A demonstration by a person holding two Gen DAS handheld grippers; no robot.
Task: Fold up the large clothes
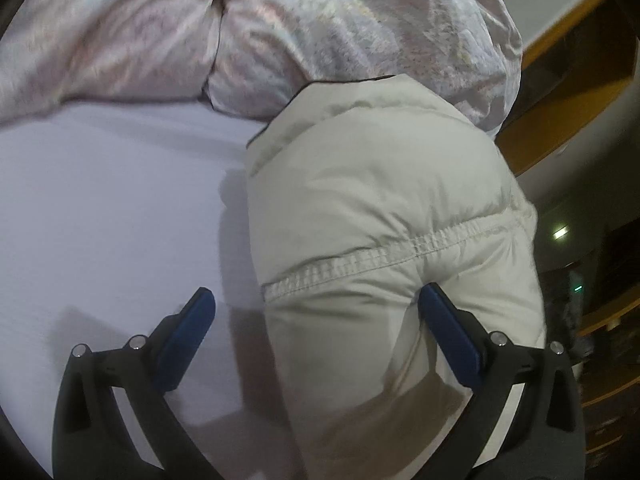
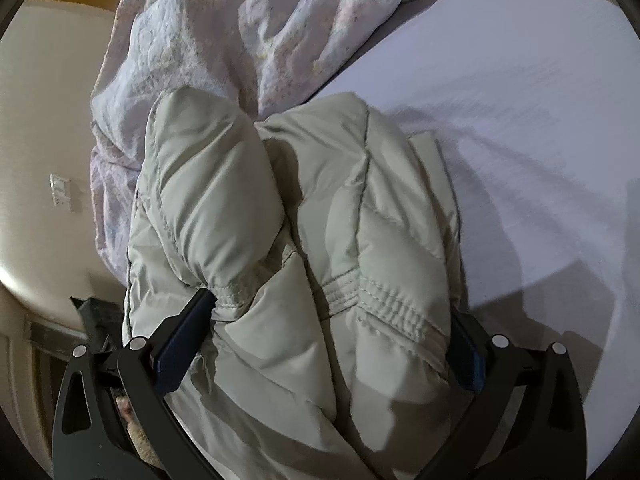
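L wrist: close, angled down over jacket [image 1: 380, 200] | R wrist: same | shared: jacket, sheet [image 1: 120, 200], quilt [image 1: 320, 32]

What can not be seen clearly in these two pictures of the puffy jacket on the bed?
- Left wrist view: the jacket runs off the bottom edge, and the quilt's print is blurred.
- Right wrist view: the bulging jacket hides the right gripper's far pad, so contact there cannot be told.
- Right wrist view: the wall plate is too small to identify.
- Both views: the bedsheet under the jacket is covered.
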